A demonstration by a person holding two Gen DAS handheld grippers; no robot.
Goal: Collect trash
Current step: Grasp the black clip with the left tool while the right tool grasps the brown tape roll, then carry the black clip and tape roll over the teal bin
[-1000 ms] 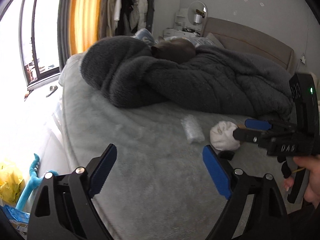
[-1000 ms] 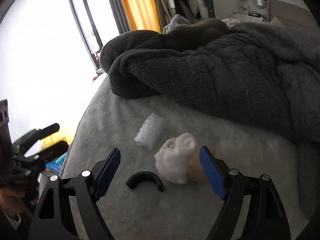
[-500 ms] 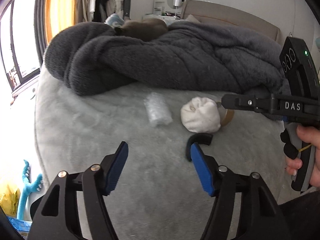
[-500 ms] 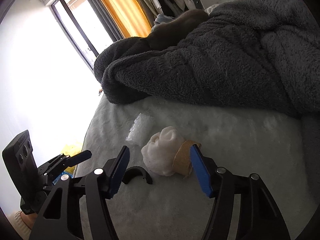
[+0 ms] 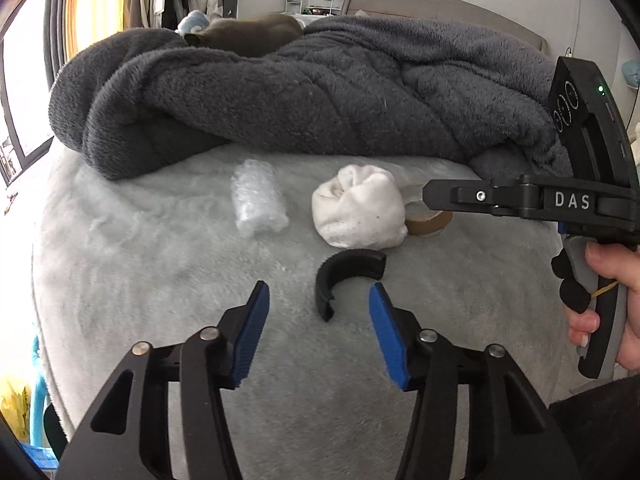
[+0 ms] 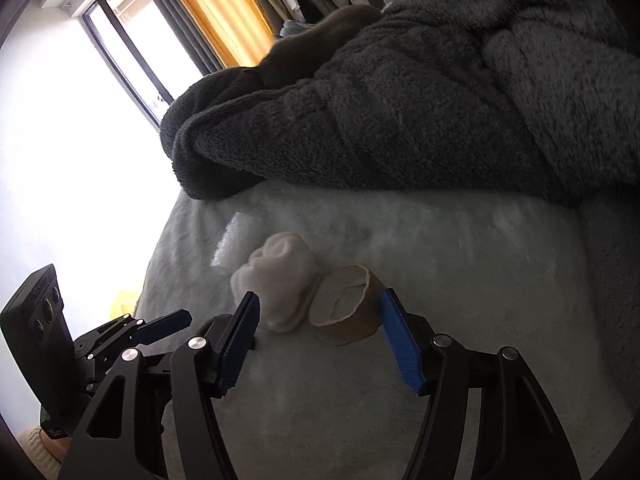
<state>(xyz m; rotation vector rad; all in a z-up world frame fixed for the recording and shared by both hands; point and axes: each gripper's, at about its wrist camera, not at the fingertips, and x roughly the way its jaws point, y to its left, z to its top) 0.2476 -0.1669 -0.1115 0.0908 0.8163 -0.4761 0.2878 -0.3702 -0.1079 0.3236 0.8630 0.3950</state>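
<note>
On the bed (image 5: 160, 280), the half-open left gripper (image 5: 318, 322) has been closing around a black curved piece (image 5: 344, 276) while the half-open, empty right gripper (image 6: 320, 334) frames a tape roll (image 6: 352, 308), each lined up to grab.

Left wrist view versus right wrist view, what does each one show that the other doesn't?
Only the left wrist view shows the black curved piece lying in front of the open left gripper, and the bubble wrap roll clearly. Only the right wrist view shows the tape roll's torn cardboard core, between the right gripper's open jaws. Both show the white wad, the grey blanket and the bed.
</note>
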